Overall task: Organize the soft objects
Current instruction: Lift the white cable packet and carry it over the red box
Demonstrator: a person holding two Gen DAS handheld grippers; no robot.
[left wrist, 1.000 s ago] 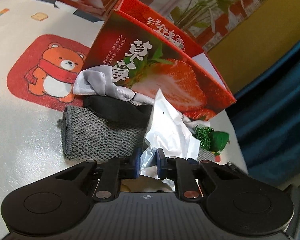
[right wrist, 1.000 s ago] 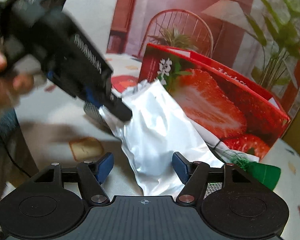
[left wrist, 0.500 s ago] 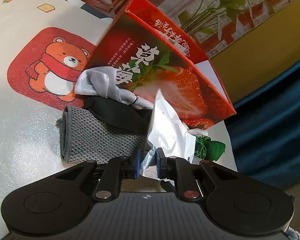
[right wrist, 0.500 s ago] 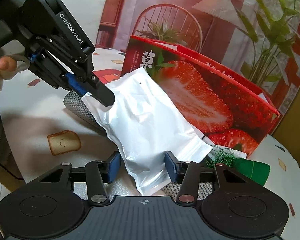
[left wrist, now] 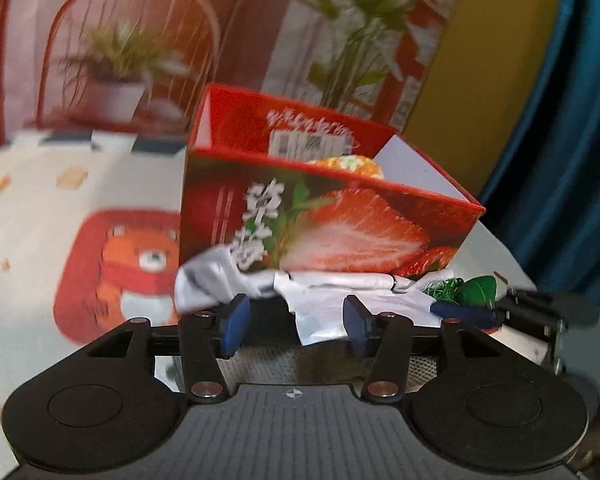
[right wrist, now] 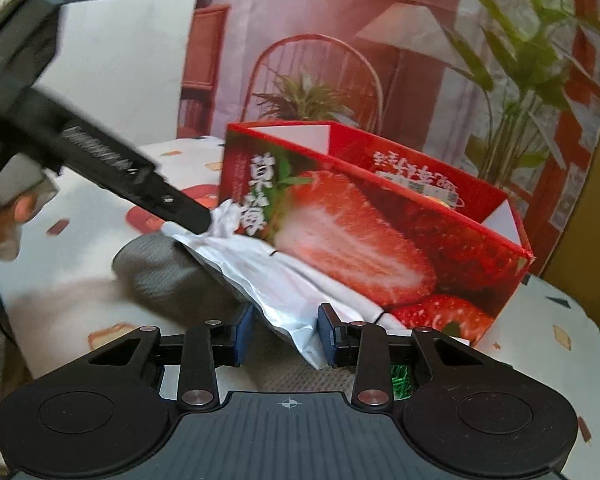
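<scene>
Nearest in the right wrist view, the right gripper has its jaws closing w/ the lower corner of the silver bag between them. One pad looks to touch the foil; a firm pinch can't be told yet. The left gripper has jaws opening, about half spread. The bag's edge lies between the pads but isn't pressed, so that side holds nothing.

The step in hand looks like a handover of the bag, left to right. To do it well, the right pads should bite fully onto the foil corner before any lift. The left should back straight off w/o snagging the crinkled edge. Foil is slippery, so a deep grip on a flat part beats a tip pinch.

The bag lies slanted over the grey towel and against the front of the strawberry box.

Count, near to far:
- 2 grippers
- 1 silver bag
- 1 grey towel
- 1 green leafy item
- 1 pale cloth
- 1 box, w/ something orange inside
- 1 bear print on the tablecloth
</scene>
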